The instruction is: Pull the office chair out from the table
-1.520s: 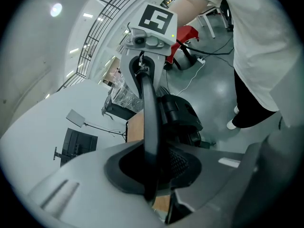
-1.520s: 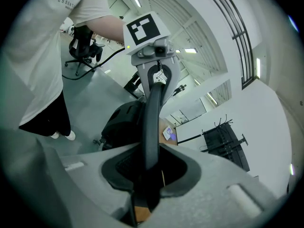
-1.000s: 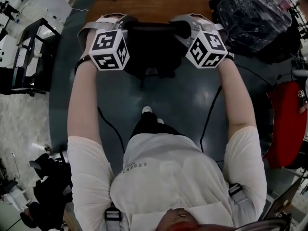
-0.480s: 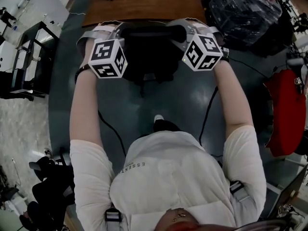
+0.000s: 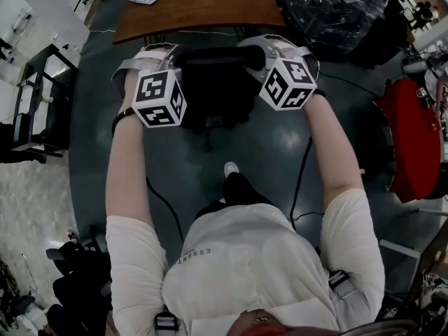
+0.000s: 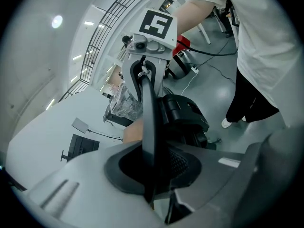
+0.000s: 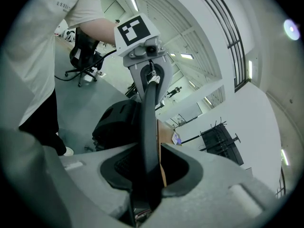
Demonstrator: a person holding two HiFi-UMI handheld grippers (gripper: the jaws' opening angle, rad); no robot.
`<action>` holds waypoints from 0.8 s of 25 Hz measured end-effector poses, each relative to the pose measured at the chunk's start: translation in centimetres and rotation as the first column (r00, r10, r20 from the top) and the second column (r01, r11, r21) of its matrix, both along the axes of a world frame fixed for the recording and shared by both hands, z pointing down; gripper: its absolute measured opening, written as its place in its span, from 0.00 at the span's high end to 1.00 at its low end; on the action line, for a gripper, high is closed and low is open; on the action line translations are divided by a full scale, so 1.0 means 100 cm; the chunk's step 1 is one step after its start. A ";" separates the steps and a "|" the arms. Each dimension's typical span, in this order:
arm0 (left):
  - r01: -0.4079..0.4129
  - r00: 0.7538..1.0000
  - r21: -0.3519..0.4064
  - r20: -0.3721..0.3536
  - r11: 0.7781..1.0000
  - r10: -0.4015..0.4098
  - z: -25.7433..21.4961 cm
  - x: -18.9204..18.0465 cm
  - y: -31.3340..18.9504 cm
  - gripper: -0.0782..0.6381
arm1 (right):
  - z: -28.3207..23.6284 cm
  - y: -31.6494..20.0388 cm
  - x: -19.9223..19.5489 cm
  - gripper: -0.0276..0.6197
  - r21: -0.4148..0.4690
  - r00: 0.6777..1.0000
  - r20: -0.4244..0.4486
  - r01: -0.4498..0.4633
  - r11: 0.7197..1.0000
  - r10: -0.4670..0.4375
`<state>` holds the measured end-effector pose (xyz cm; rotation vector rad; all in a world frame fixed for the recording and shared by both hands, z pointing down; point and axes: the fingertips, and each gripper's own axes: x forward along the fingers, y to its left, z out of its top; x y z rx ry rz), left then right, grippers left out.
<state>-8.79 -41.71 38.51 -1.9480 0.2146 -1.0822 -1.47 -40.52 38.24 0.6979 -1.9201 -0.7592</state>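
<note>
1. Black, mesh-backed office chair (image 5: 210, 93) stands just beside the brown wooden table (image 5: 203, 5).
2. We see the left hand-held gripper (image 6: 150, 175) clenched on the chair's thin, curved top rim.
3. We see the right hand-held gripper (image 7: 148, 175) opening its jaws, the same rim between them.

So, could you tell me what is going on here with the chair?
A person holds a gripper in each hand, both on the back of the chair, at its top edge. The left gripper is clamped on that edge. The right gripper has the edge between its jaws, which are opening. The chair stands just clear of the table.
</note>
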 end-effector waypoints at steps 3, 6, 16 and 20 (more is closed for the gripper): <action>-0.014 1.000 0.002 -0.001 1.000 0.014 -0.003 -0.004 0.019 0.77 | -0.003 0.019 -0.004 0.81 -0.010 1.000 0.002 -0.014 1.000 0.014; -0.016 1.000 -0.001 -0.012 1.000 0.016 -0.007 -0.002 0.038 0.77 | -0.011 0.039 -0.004 0.81 -0.005 1.000 0.004 -0.018 1.000 0.019; 0.016 1.000 -0.011 -0.026 1.000 -0.016 -0.004 -0.002 0.093 0.75 | -0.011 0.096 -0.005 0.78 0.011 0.999 0.045 -0.010 1.000 0.010; 0.068 0.994 -0.073 -0.082 0.995 -0.074 -0.004 0.000 0.118 0.54 | -0.018 0.120 -0.001 0.68 0.022 0.988 0.152 -0.034 0.999 0.031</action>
